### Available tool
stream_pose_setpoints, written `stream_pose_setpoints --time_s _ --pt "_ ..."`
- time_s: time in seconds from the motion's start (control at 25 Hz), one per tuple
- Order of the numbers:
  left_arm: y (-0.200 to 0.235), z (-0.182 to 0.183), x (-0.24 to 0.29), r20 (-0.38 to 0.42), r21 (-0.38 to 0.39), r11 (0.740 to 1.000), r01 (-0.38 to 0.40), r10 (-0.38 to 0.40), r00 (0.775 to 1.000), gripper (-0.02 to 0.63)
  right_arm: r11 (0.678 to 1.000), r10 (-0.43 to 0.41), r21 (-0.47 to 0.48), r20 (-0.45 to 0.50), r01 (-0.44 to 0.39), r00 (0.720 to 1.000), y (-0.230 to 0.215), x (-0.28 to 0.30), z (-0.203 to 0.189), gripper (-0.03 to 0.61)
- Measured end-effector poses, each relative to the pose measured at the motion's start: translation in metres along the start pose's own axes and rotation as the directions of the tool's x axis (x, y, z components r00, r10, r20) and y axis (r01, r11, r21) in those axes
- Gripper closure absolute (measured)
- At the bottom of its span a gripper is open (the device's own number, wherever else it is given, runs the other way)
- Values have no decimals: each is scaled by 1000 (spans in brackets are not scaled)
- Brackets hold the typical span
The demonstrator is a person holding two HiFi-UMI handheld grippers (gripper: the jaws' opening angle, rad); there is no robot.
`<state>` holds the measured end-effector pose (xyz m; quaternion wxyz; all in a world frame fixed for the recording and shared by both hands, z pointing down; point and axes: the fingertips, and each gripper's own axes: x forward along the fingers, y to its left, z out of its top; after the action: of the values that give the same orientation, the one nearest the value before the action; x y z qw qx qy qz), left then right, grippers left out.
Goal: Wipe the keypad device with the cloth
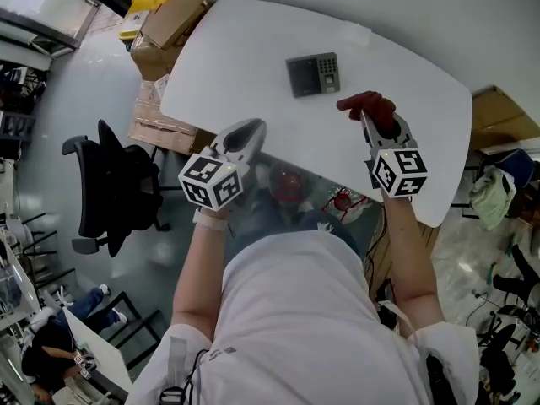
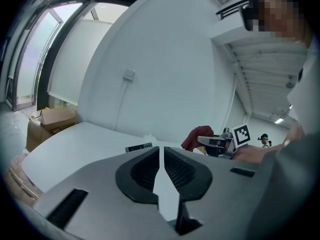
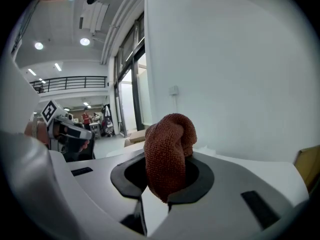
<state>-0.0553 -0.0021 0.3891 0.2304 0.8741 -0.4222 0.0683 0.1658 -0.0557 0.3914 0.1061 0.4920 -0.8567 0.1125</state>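
Table (image 1: 253,49): white, fills the upper middle of the head view.
Keypad device (image 1: 314,74): lies flat on the table, near the top middle.
Left gripper (image 2: 161,154): jaws together, nothing in them.
Right gripper (image 1: 377,126): jaws squeezed on the red cloth (image 3: 169,151), just right of the keypad device.

The cloth (image 3: 169,139) is a coarse looped knit, rust-red and matt, bunched in the right gripper (image 3: 167,156), whose shell is smooth, matt grey plastic. The left gripper (image 2: 160,154) has the same grey shell, and its pads (image 2: 178,170) are black, ribbed and look rubbery. The table (image 1: 253,49) is white and smooth with a dull sheen. In the head view, the keypad (image 1: 313,74) at twelve o'clock looks like dark plastic, slightly glossy. The boxes (image 1: 173,19) at eleven o'clock are plain brown cardboard. The floor (image 1: 93,91) is grey and shiny.
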Motion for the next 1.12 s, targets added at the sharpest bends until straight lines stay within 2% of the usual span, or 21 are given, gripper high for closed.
stream_pose_setpoints --time_s 0.24,0.44,0.68,0.8,1.12 --pt "34 14 53 -80 87 996 27 -20 997 600 1000 17 -22 -82 -19 997 -6 57 -6 492" --pt "65 10 101 -170 136 989 57 -34 985 600 1000 3 -15 -165 -5 986 -19 104 -23 492" --pt "96 -5 154 -277 162 980 113 -65 959 590 1000 -26 -7 -222 25 975 -38 144 -40 492" --pt "104 -13 175 -325 154 976 153 -96 941 510 1000 -24 5 -243 26 970 -43 158 -47 492" --pt "121 -28 226 -409 181 956 232 -141 902 502 999 -27 16 -308 34 951 -50 190 -67 492"
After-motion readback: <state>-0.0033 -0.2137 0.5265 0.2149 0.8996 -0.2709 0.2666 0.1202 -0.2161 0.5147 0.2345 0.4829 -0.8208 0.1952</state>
